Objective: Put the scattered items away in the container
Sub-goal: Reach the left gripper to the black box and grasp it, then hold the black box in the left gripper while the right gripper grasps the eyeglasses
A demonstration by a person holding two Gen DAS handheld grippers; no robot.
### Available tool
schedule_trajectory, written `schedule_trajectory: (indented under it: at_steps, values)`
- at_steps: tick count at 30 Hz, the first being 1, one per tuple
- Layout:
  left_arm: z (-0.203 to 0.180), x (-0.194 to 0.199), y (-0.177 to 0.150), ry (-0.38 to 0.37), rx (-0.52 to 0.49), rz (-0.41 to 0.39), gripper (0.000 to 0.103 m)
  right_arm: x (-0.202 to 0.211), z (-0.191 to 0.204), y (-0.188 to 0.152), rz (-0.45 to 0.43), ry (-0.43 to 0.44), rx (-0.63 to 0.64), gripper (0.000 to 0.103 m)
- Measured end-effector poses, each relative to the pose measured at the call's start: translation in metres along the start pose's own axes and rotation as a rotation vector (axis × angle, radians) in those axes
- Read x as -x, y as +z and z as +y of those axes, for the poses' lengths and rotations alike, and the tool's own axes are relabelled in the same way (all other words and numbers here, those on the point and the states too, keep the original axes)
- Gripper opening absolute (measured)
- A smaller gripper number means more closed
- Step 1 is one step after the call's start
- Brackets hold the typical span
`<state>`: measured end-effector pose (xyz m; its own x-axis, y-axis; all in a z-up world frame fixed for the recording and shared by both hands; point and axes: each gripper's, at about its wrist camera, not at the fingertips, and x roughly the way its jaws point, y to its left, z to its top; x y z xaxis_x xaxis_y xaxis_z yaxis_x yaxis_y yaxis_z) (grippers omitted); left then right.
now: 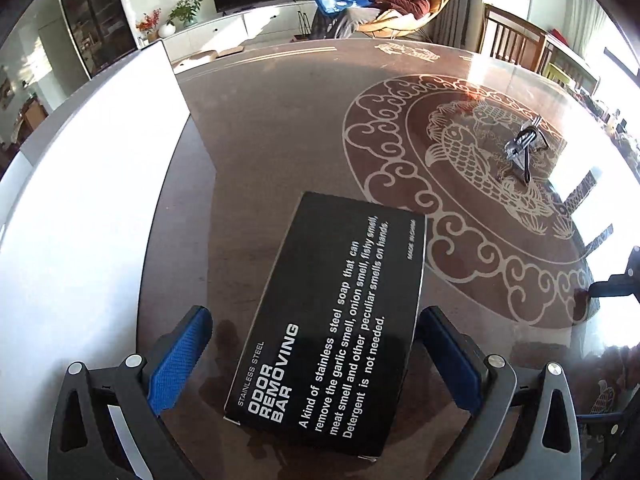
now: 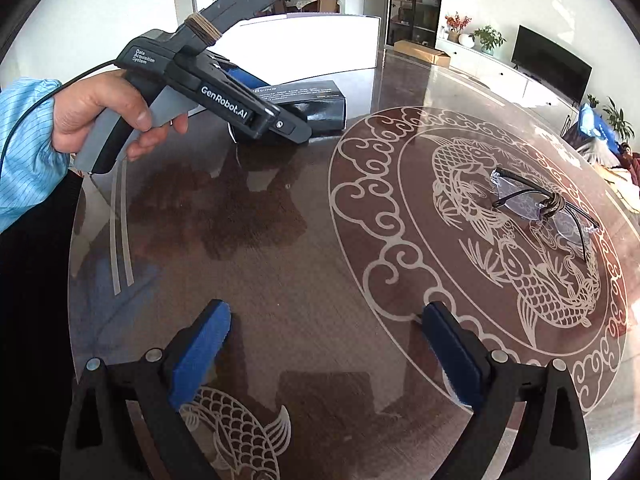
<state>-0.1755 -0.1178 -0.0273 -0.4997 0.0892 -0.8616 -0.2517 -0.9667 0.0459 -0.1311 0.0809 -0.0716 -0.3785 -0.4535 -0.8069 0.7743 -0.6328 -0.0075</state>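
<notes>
A black box (image 1: 336, 320) printed "Odor Removing Bar" lies flat on the table between the blue fingers of my left gripper (image 1: 316, 314). The gripper is open, with a gap on the left side of the box. The white container (image 1: 100, 160) stands just to its left. A pair of glasses (image 1: 524, 148) rests further out on the fish pattern. In the right wrist view the glasses (image 2: 548, 204) lie ahead and to the right of my right gripper (image 2: 326, 312), which is open over bare table. The black box (image 2: 320, 100) and container (image 2: 312, 44) are at the back.
The round glass-topped table (image 1: 280, 120) carries a pale fish and cloud design. A hand (image 2: 100, 116) in a light blue sleeve holds the left gripper's handle. Wooden chairs (image 1: 512, 40) stand past the far rim. A person reclines in a lounge chair (image 1: 404, 4) beyond the table.
</notes>
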Motion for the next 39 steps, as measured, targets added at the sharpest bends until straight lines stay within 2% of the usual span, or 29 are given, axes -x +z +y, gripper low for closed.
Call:
schedule_trajectory:
  at_steps: [3,5,7,8,9,13,16,18,21,23,24,25,27,29,31,33,35,36,39]
  values:
    - [0.0,0.0,-0.003,-0.027,0.032,-0.008,0.103,0.006,0.002,-0.001,0.0,0.002,-0.001,0.097]
    - [0.003,0.007,-0.015,-0.015,0.059,-0.028,0.103,0.008,0.002,-0.002,0.0,0.003,-0.001,0.097]
    - [0.004,0.01,-0.014,0.003,0.079,-0.062,0.085,0.006,0.0,0.0,0.0,0.004,-0.002,0.097]
    - [0.005,0.012,-0.013,0.01,0.09,-0.077,0.064,0.004,-0.003,0.004,0.0,0.005,-0.003,0.097]
    - [0.006,0.014,-0.013,0.019,0.1,-0.082,0.059,0.004,-0.002,0.004,0.0,0.005,-0.003,0.097]
    - [0.002,0.02,-0.018,0.061,0.125,-0.09,0.058,0.005,0.0,0.007,-0.005,0.012,-0.019,0.097]
    - [-0.002,0.027,-0.033,0.066,0.185,-0.09,0.058,0.019,-0.023,0.006,-0.036,0.015,-0.167,0.097]
    - [-0.01,0.026,-0.042,0.078,0.176,-0.109,0.058,0.027,-0.053,0.002,-0.029,-0.081,-0.297,0.097]
    - [-0.008,0.032,-0.052,0.067,0.177,-0.131,0.058,0.025,-0.107,0.001,0.039,-0.316,-0.387,0.096]
    - [-0.006,0.033,-0.054,0.064,0.178,-0.131,0.058,0.031,-0.148,0.003,0.041,-0.466,-0.477,0.096]
    - [-0.006,0.032,-0.055,0.065,0.178,-0.131,0.058,0.035,-0.172,0.002,0.032,-0.519,-0.55,0.096]
    - [-0.006,0.033,-0.055,0.066,0.177,-0.13,0.058,0.041,-0.195,0.002,-0.004,-0.537,-0.63,0.096]
    - [-0.007,0.032,-0.053,0.067,0.177,-0.13,0.059,0.051,-0.234,0.01,-0.093,-0.514,-0.752,0.097]
    - [-0.008,0.032,-0.053,0.067,0.177,-0.129,0.059,0.051,-0.265,0.027,-0.151,-0.441,-0.821,0.097]
    - [-0.008,0.032,-0.052,0.068,0.176,-0.129,0.059,0.037,-0.289,0.042,-0.134,-0.36,-0.88,0.097]
    - [-0.008,0.031,-0.05,0.068,0.176,-0.129,0.059,0.013,-0.299,0.054,-0.057,-0.277,-0.886,0.097]
    - [-0.008,0.032,-0.052,0.069,0.175,-0.129,0.059,-0.003,-0.288,0.068,0.006,-0.288,-0.785,0.099]
    - [-0.008,0.032,-0.053,0.07,0.175,-0.129,0.059,-0.009,-0.278,0.074,0.021,-0.248,-0.737,0.099]
    - [-0.008,0.032,-0.053,0.069,0.176,-0.13,0.059,-0.013,-0.234,0.077,0.023,-0.057,-0.625,0.099]
